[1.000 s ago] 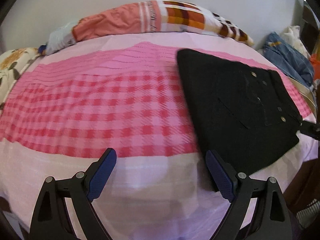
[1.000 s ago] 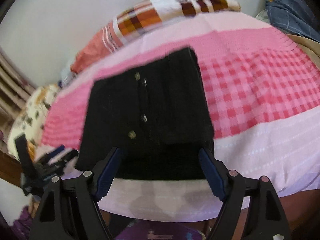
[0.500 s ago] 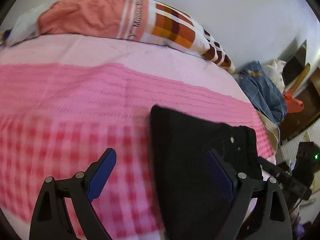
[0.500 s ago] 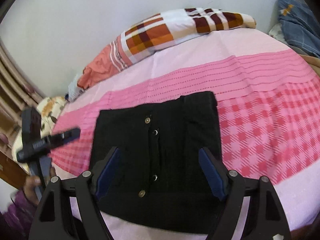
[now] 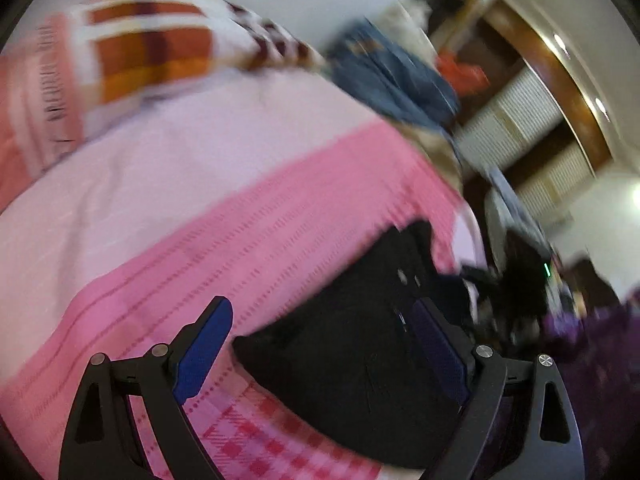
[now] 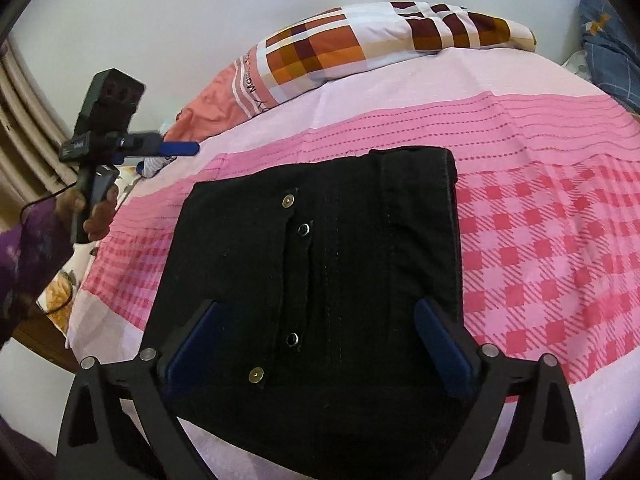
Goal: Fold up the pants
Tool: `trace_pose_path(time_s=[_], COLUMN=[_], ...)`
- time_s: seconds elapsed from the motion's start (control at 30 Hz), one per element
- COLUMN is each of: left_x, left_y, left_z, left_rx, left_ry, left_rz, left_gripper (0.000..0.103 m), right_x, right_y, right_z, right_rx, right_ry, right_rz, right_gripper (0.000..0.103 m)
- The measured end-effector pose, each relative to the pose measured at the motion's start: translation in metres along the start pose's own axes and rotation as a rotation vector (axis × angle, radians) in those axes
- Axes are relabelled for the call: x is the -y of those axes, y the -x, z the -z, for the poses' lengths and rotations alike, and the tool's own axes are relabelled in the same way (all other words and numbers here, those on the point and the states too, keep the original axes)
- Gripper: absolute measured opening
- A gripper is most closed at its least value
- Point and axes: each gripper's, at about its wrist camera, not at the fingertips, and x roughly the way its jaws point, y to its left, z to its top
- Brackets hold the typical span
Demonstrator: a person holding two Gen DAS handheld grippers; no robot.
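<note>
Landmark: black pants (image 6: 316, 288), folded to a compact rectangle on the pink bedspread (image 6: 540, 240), near the bed's front edge.

Left of the pants, in the right wrist view: the left gripper (image 6: 176, 148) is held up in the air by a hand (image 6: 96, 212), well clear of the cloth, jaws wide apart, nothing between them. Its own view is motion-blurred; blue pads (image 5: 204, 344) gape, with a pants corner below them, untouched.

Over the pants: the right gripper (image 6: 316, 344) hovers above the near half, jaws wide and just opened further, empty. Fabric shows between the fingers, but the pads do not press it. Snaps and placket face up.

Behind the pants: a plaid pillow (image 6: 360, 48). Far right of the pants: blue clothes (image 6: 608, 48).

Judged step: release and check, fold probably near done. To do it well, lift the right gripper straight off so the pads don't drag the top layer, keep the edges stacked and square, and press flat only if the near hem bulges.
</note>
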Motion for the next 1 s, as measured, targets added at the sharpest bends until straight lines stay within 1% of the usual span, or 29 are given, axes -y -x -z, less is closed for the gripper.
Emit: trace_pose_path(time_s=[0.03,0.07,0.13,0.2,0.27,0.33,0.4,0.47,0.5,0.53,0.6,0.63,0.67,0.7,0.73,0.77,0.83,0.87,0.9,0.97,1.0], left_x=[0.005,0.009,0.020,0.023,0.021,0.016,0.014,0.014,0.015,0.016,0.021,0.025,0.031,0.036,0.039,0.039,0.031,0.024,0.014,-0.011,-0.018], left_y=[-0.005,-0.008,-0.016,-0.023,-0.029,-0.036,-0.048,-0.054,-0.060,-0.063,-0.070,-0.074,-0.080,-0.083,-0.081,-0.079,-0.076,-0.073,-0.070,-0.062,-0.062], left_z=[-0.003,-0.004,-0.004,-0.005,-0.008,-0.010,-0.008,-0.005,-0.006,-0.006,-0.006,-0.002,0.006,0.017,0.023,0.025,0.020,0.017,0.011,-0.002,-0.004], left_rx=[-0.051,-0.080,-0.163,-0.227,-0.290,-0.346,-0.429,-0.473,-0.481,-0.486,-0.523,-0.549,-0.585,-0.625,-0.631,-0.627,-0.618,-0.607,-0.588,-0.549,-0.535], left_ry=[-0.049,-0.086,-0.162,-0.191,-0.232,-0.230,-0.249,-0.273,-0.291,-0.297,-0.298,-0.317,-0.377,-0.468,-0.526,-0.542,-0.516,-0.502,-0.467,-0.353,-0.318], left_rz=[0.017,0.023,0.056,0.084,0.084,0.117,0.146,0.151,0.152,0.163,0.212,0.210,0.175,0.131,0.122,0.133,0.161,0.167,0.171,0.194,0.198], left_gripper=[0.091,0.090,0.089,0.088,0.088,0.088,0.088,0.088,0.088,0.088,0.088,0.088,0.088,0.087,0.087,0.087,0.086,0.078,0.066,0.053,0.049], right_x=[0.001,0.001,0.001,-0.002,-0.006,-0.008,-0.007,-0.006,-0.007,-0.007,-0.009,-0.010,-0.012,-0.013,-0.013,-0.013,-0.013,-0.014,-0.015,-0.018,-0.020], right_y=[0.000,-0.001,-0.003,-0.005,-0.007,-0.008,-0.010,-0.011,-0.012,-0.012,-0.014,-0.015,-0.016,-0.017,-0.018,-0.018,-0.019,-0.019,-0.019,-0.022,-0.023], right_z=[-0.001,-0.001,-0.002,-0.002,-0.001,-0.001,-0.003,-0.004,-0.005,-0.004,-0.006,-0.006,-0.006,-0.005,-0.006,-0.006,-0.006,-0.005,-0.003,0.000,0.001], right_rx=[0.003,0.006,0.007,0.005,-0.002,-0.008,-0.009,-0.004,-0.002,-0.002,-0.002,-0.004,-0.006,-0.009,-0.010,-0.011,-0.002,0.005,0.008,0.006,0.000], right_ry=[-0.008,-0.016,-0.023,-0.015,0.009,0.024,0.020,0.008,0.007,0.008,0.017,0.026,0.039,0.051,0.058,0.062,0.062,0.068,0.081,0.116,0.128], right_rz=[-0.007,-0.015,-0.022,-0.002,0.021,0.036,0.039,0.039,0.043,0.050,0.067,0.076,0.083,0.087,0.086,0.089,0.091,0.094,0.100,0.125,0.139], right_gripper=[0.097,0.099,0.102,0.102,0.102,0.102,0.103,0.103,0.103,0.103,0.103,0.103,0.103,0.103,0.103,0.103,0.103,0.103,0.103,0.103,0.103])
